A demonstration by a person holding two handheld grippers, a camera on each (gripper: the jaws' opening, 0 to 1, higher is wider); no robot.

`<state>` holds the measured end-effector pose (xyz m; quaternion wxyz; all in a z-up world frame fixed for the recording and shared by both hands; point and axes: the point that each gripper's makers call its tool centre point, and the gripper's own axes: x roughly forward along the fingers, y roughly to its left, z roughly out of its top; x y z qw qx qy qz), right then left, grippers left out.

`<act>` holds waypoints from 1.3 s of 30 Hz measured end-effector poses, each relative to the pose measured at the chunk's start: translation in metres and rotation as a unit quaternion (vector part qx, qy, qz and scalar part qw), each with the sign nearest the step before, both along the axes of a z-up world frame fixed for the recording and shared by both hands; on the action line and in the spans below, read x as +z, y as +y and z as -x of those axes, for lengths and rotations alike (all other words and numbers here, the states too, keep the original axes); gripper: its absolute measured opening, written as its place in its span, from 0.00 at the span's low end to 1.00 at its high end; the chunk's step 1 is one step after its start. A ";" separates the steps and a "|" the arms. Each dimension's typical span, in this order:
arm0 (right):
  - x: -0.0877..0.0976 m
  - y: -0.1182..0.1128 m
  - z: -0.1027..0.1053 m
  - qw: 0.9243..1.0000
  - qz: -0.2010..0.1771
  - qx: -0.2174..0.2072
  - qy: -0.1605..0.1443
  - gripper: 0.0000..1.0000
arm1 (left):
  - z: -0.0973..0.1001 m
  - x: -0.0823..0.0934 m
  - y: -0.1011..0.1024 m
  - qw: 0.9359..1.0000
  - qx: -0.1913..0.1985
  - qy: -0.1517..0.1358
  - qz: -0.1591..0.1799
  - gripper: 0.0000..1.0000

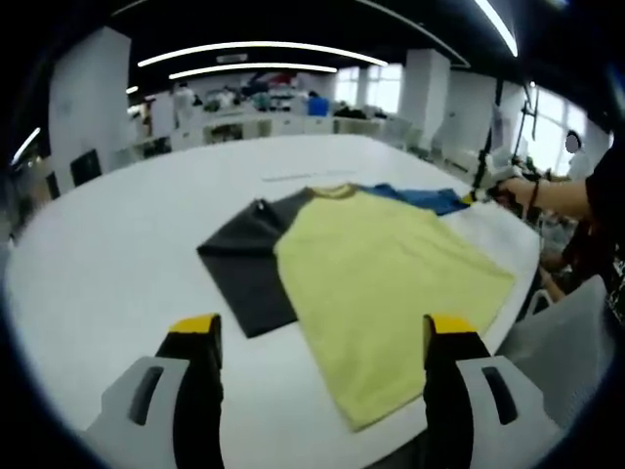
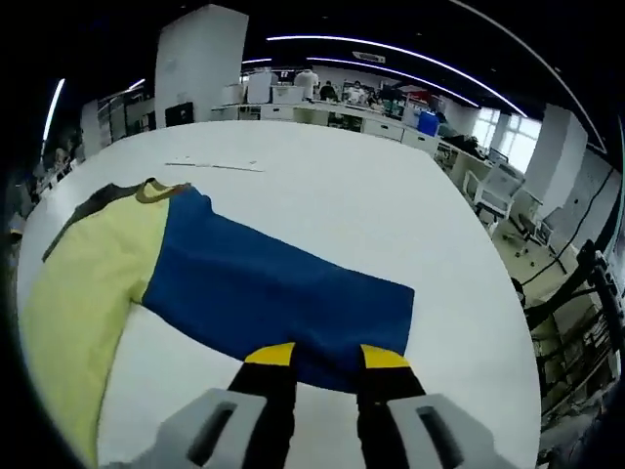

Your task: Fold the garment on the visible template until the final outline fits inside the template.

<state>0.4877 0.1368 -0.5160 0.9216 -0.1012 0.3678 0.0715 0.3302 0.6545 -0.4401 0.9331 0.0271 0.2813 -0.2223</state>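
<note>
**Blue sleeve about to be folded in**

Right tongs (image 2: 317,357) sit narrowly parted at the blue sleeve's (image 2: 283,288) end, grip uncertain. Left tongs (image 1: 322,332) hover open. The shirt (image 1: 381,283) lies flat near the table (image 1: 117,254) edge; next, fold the sleeve inward.

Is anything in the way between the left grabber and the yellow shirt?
No. The left gripper hangs open over bare white table, and the yellow shirt with grey and blue sleeves lies flat just ahead with nothing between.
</note>
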 end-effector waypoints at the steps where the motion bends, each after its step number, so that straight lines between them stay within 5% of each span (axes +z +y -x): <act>1: -0.003 0.000 -0.001 1.000 -0.001 0.003 0.005 0.20 | 0.000 0.000 0.000 1.000 0.001 0.000 0.000 0.81; 19: -0.013 -0.005 -0.004 0.999 0.026 0.014 0.018 0.00 | -0.002 -0.007 0.009 1.000 0.004 0.006 -0.004 0.79; 24: 0.001 -0.020 -0.008 0.999 -0.012 -0.031 -0.006 0.00 | -0.004 -0.006 0.008 1.000 0.003 0.001 -0.002 0.79; 39: 0.036 -0.079 0.013 0.990 0.018 -0.137 -0.017 0.00 | -0.004 -0.005 0.004 1.000 0.003 -0.003 0.005 0.81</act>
